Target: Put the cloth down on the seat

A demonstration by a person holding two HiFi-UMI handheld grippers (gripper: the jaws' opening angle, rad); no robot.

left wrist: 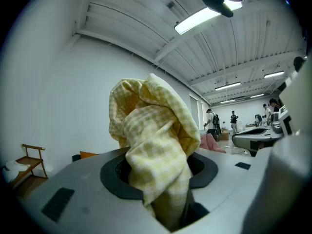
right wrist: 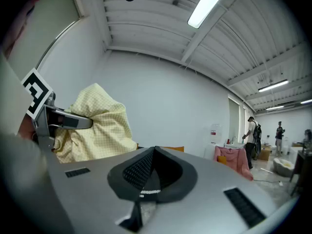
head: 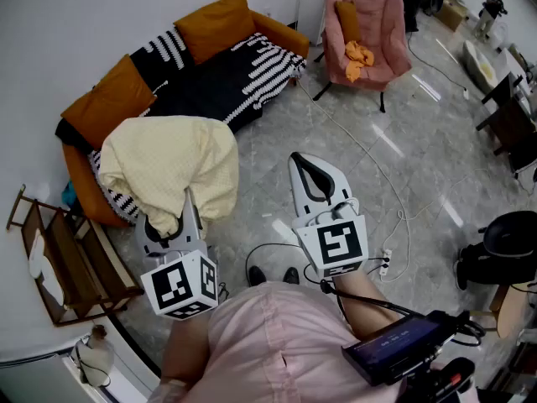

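Note:
A pale yellow checked cloth (head: 172, 166) hangs bunched over my left gripper (head: 180, 217), which is shut on it. In the left gripper view the cloth (left wrist: 156, 145) rises from between the jaws and hides their tips. My right gripper (head: 312, 170) is held beside it, shut with nothing in it; in its own view the black pads (right wrist: 146, 172) meet. That view also shows the cloth (right wrist: 92, 126) and the left gripper (right wrist: 63, 121) at the left. The sofa seat (head: 210, 78), covered by a black and white blanket, lies ahead beyond the cloth.
Orange cushions (head: 214, 23) line the sofa back. A pink armchair (head: 369, 32) with an orange cloth (head: 359, 54) on it stands at the far right. A wooden rack (head: 50, 259) is at the left wall. Cables and a power strip (head: 382, 263) lie on the floor.

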